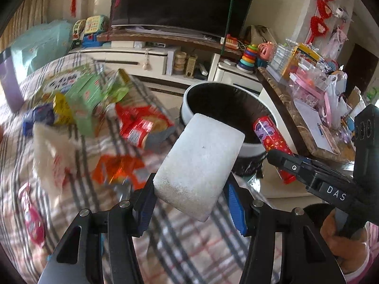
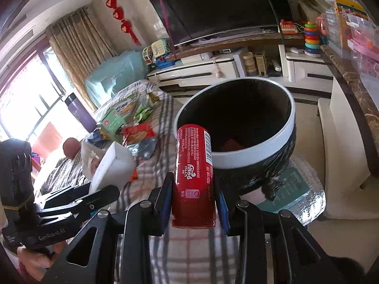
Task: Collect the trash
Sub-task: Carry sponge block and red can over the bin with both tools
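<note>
Covering table [image 1: 189,248]: plaid cloth, wrappers [image 1: 142,127]; bin [image 2: 255,158] beside, TV [image 2: 220,4] behind

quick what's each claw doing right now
left claw: closed on white foam block
right claw: closed on red can

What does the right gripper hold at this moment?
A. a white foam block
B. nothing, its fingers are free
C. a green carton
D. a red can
D: in the right wrist view the right gripper is closed on the red can, near the rim of the black bin, while the white foam block sits in the left gripper.
</note>
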A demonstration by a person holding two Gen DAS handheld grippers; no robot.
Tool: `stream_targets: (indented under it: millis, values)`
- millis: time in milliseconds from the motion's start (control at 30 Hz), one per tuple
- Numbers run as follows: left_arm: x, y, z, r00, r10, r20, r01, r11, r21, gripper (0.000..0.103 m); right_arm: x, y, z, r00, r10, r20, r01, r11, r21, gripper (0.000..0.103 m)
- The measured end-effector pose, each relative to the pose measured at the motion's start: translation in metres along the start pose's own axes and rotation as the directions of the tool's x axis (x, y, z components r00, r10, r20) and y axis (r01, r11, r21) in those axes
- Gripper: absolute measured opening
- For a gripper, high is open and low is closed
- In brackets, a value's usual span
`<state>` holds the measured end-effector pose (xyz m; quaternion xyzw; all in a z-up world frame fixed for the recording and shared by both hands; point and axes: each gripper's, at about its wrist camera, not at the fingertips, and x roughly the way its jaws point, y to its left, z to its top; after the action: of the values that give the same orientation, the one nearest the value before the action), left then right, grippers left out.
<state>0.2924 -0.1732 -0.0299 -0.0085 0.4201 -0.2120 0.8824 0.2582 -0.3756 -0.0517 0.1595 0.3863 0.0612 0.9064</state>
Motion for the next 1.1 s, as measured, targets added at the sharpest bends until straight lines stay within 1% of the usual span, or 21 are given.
stream_targets:
  millis: [200, 467, 1100]
  values:
    - [0.024, -0.012, 0.023, 1.000, -0.003, -0.006, 0.003, 1.000, 0.031, 0.053, 0.001, -0.014, 0.018, 1.000, -0.024, 0.014, 0.023, 1.000, 0.011, 0.033]
    - [0.045, -0.018, 0.040, 1.000, -0.002, -0.012, 0.003, 0.999, 0.051, 0.053, 0.003, -0.030, 0.037, 0.998, -0.051, 0.030, 0.051, 0.999, 0.018, 0.033]
    - [0.086, -0.027, 0.073, 0.999, 0.012, -0.041, -0.010, 0.998, 0.063, 0.054, 0.022, -0.053, 0.057, 0.998, -0.070, 0.006, 0.070, 0.997, 0.042, 0.033]
